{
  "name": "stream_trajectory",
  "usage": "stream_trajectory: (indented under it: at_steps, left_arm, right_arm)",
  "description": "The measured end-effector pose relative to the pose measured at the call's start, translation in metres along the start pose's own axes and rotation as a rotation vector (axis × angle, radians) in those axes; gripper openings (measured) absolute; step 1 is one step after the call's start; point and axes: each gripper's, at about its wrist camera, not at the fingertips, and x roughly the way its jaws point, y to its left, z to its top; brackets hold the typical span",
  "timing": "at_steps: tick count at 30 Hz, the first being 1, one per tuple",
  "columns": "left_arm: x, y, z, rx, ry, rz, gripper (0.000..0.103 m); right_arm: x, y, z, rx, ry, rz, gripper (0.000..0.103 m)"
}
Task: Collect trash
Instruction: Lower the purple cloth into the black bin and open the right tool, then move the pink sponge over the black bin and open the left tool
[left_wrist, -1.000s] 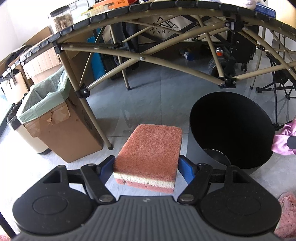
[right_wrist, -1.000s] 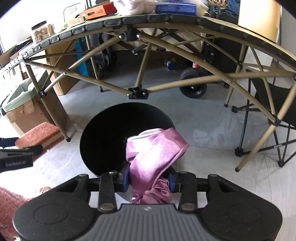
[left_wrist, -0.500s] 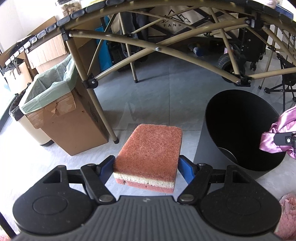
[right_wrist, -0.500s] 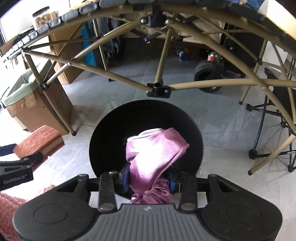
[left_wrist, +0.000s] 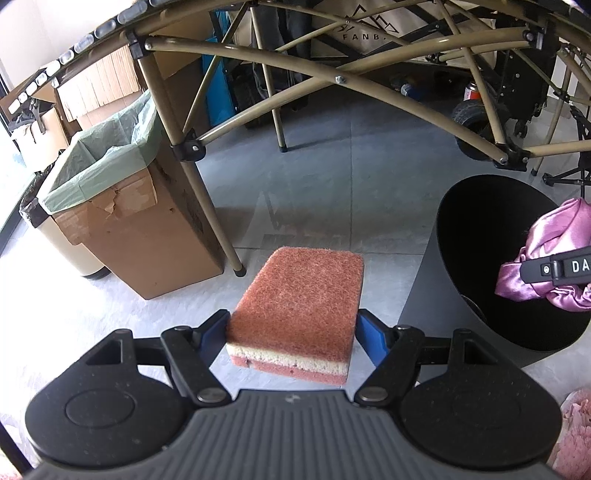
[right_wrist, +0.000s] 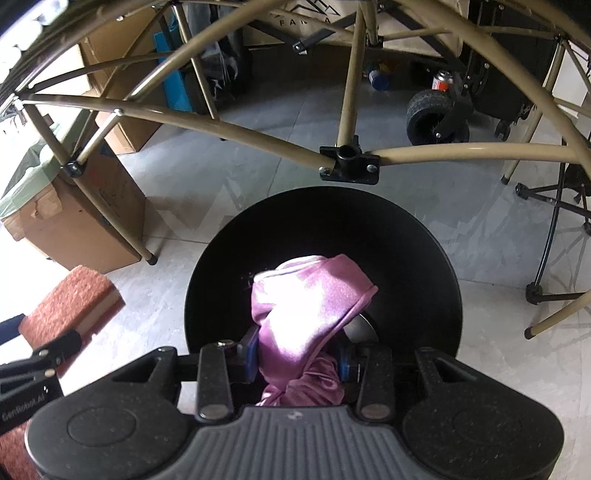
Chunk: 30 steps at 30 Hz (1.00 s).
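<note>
Disposal is the step we judge to be in hand: both pieces of trash are already gripped and carried above the floor, beside or over the black bin.

Our right hand-held gripper is closed on a crumpled pink cloth, which hangs over the open mouth of the bin. The next move there, we think, calls only for parting the fingers so the cloth drops inside.

Our left hand-held gripper is clamped on a sponge, held level over bare grey floor to the left of the bin. It would first need carrying right, over the rim, before letting go.

The sponge is a thick block with a coarse rust-red scouring top, a pale yellow middle layer and a reddish base; it looks dry and stiff. The cloth is satiny, bunched and limp.
</note>
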Motion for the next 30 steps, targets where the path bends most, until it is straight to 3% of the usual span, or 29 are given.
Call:
stream_trajectory:
  at_steps: [10,13,17,21,23,30]
  left_arm:
    - [0.01,-0.007,0.006,0.006,0.035,-0.02,0.074]
    - [0.011,-0.009,0.006,0.013,0.04,-0.024,0.074]
    - [0.012,-0.01,0.005,0.016,0.045,-0.023,0.074]
    - [0.012,-0.011,0.007,0.018,0.049,-0.026,0.074]
    - [0.01,-0.012,0.008,0.022,0.048,-0.029,0.074]
    - [0.005,-0.015,0.009,0.032,0.03,-0.036,0.074]
  right_arm:
    - [0.019,0.005,0.006,0.0,0.038,0.011,0.038]
    - [0.021,0.009,0.006,-0.018,0.052,0.008,0.049]
    - [0.019,0.014,0.009,-0.037,0.046,-0.02,0.09]
    - [0.019,0.013,0.01,-0.028,0.054,-0.023,0.094]
    - [0.019,0.011,0.011,-0.02,0.061,-0.021,0.102]
    - [0.015,0.007,0.011,-0.005,0.059,-0.013,0.103]
